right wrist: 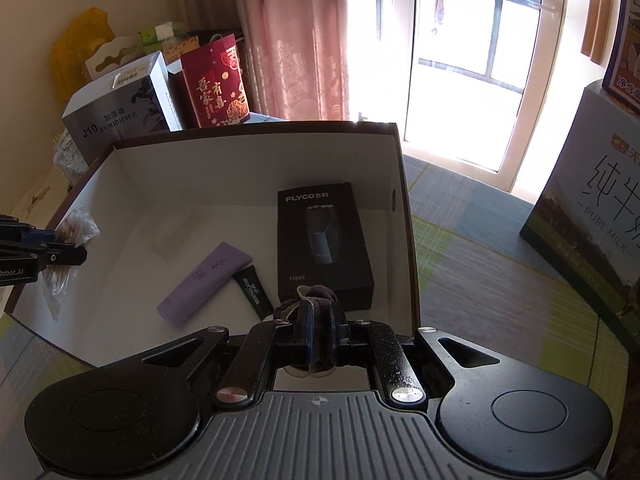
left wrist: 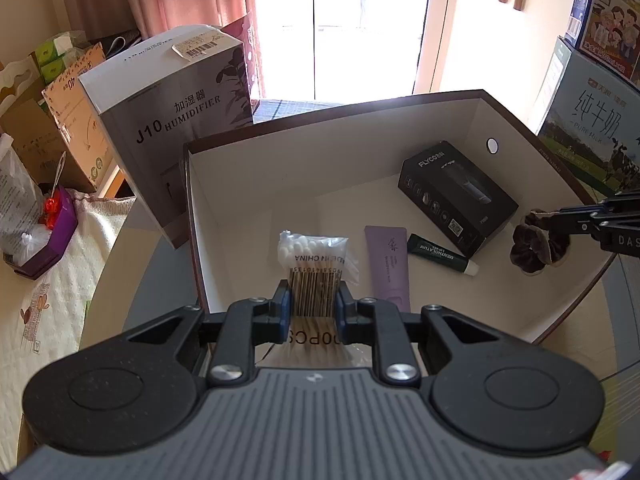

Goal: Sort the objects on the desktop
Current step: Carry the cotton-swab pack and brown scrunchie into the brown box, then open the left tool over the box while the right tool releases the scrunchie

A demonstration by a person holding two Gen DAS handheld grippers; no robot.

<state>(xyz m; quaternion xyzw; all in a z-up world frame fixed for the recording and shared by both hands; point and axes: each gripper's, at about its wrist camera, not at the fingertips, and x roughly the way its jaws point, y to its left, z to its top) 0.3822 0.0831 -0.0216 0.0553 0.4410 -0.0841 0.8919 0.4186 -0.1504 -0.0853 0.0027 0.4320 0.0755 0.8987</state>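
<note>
Left gripper (left wrist: 311, 307) pinches the bag of cotton swabs (left wrist: 316, 268) over the near-left edge of the open white box (left wrist: 248, 184), while the right gripper (right wrist: 319, 338) is clamped on the dark velvet scrunchie (right wrist: 310, 300) above the box's near-right side. Inside already lie the black shaver box (right wrist: 324, 240), purple tube (right wrist: 204, 282) and small dark tube (right wrist: 254, 290). Best play here, I'd say: carry each load over bare floor, lower it, then let go so nothing lands on the tubes.

Velvety scrunchie (left wrist: 538, 246), matt cardboard box (left wrist: 256, 184)
</note>
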